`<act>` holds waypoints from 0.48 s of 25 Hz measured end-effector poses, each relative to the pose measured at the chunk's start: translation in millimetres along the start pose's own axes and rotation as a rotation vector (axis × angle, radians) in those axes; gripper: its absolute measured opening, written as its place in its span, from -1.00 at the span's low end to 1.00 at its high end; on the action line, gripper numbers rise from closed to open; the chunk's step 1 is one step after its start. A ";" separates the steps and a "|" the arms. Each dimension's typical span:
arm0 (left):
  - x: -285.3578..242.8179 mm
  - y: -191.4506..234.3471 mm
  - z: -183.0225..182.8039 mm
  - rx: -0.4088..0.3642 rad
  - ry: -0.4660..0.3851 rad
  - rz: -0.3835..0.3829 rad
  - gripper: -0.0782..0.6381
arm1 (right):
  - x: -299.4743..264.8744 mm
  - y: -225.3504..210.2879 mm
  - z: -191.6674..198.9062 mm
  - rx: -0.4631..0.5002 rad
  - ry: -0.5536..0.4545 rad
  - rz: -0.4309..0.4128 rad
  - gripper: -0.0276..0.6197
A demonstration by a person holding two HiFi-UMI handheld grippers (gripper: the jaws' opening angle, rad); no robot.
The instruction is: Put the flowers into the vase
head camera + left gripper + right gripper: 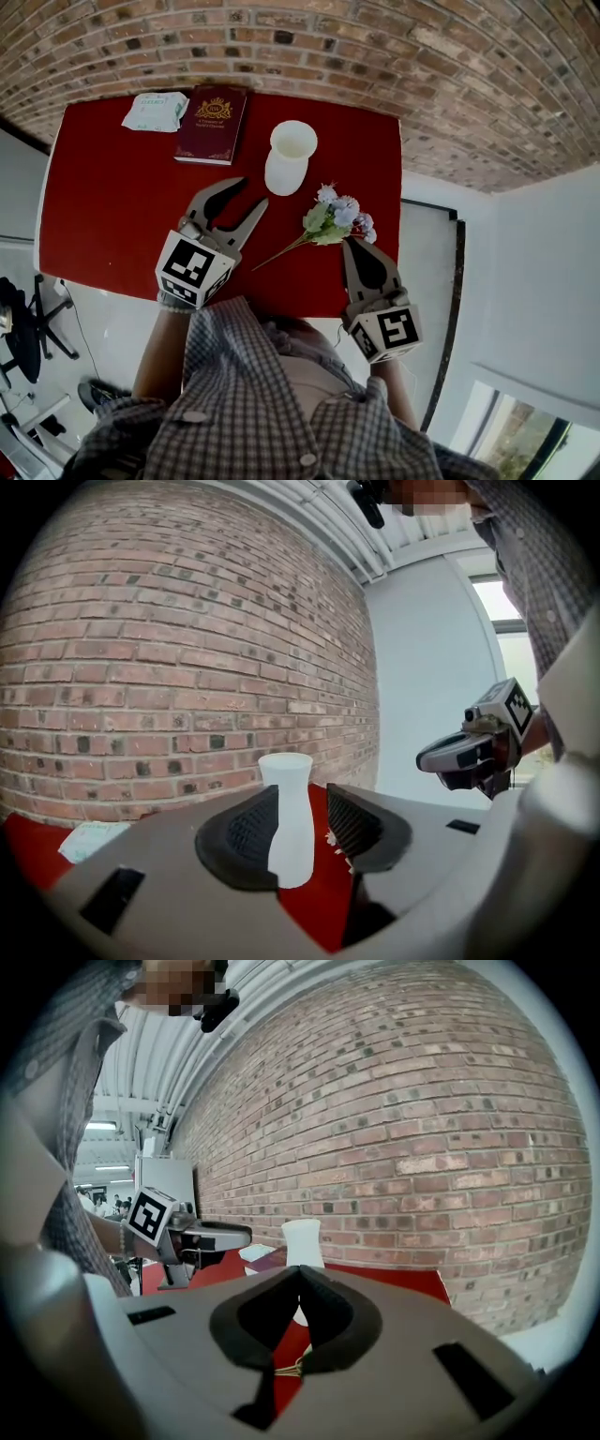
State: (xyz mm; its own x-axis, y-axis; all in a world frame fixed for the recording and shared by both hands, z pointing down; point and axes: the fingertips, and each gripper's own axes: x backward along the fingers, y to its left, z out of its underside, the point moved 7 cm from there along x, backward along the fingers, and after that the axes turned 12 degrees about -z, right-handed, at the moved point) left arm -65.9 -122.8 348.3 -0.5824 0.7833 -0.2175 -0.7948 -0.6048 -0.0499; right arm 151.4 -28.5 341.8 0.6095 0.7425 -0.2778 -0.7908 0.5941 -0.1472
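Head view. Brick wall [375, 56] behind a red table [112, 206]. Left tongs [253, 191]: released, the jaws apart and empty, tips at 7 o'clock of the vase, near it but apart; the left gripper view shows the vase standing beyond the gap. Right tongs [350, 244]: clenched, nothing grasped, tips just beside the flower heads at 5 o'clock. Dark red book [212, 124]: flat, at 10 o'clock of the vase. White vase [290, 157]: upright, empty. Flowers [333, 220]: lying on the table at 5 o'clock of the vase, stem trailing toward 8 o'clock. Tissue packet [155, 112]: just beside the book, at 9 o'clock.
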 end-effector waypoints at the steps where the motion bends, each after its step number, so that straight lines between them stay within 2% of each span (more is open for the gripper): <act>1: -5.3 1.0 2.4 -0.012 0.008 0.008 -0.33 | -0.8 0.9 0.8 -0.005 0.021 0.002 -0.90; 3: -16.5 2.0 8.2 -0.032 0.025 0.023 -0.19 | -1.4 2.2 2.6 -0.014 0.051 0.009 -0.90; 6: -32.2 4.1 13.4 -0.044 0.037 0.026 -0.04 | -3.9 1.9 2.4 -0.008 0.025 0.009 -0.90; 12: -60.5 6.4 20.4 -0.017 0.047 0.026 0.11 | -4.1 -1.0 5.1 -0.020 0.067 0.016 -0.90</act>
State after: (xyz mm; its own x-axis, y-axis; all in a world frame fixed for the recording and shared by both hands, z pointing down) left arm -39.2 -171.1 381.0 -0.5937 0.7600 -0.2643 -0.7764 -0.6274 -0.0601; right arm 150.0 -30.6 348.0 0.5925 0.7289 -0.3432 -0.8016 0.5757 -0.1612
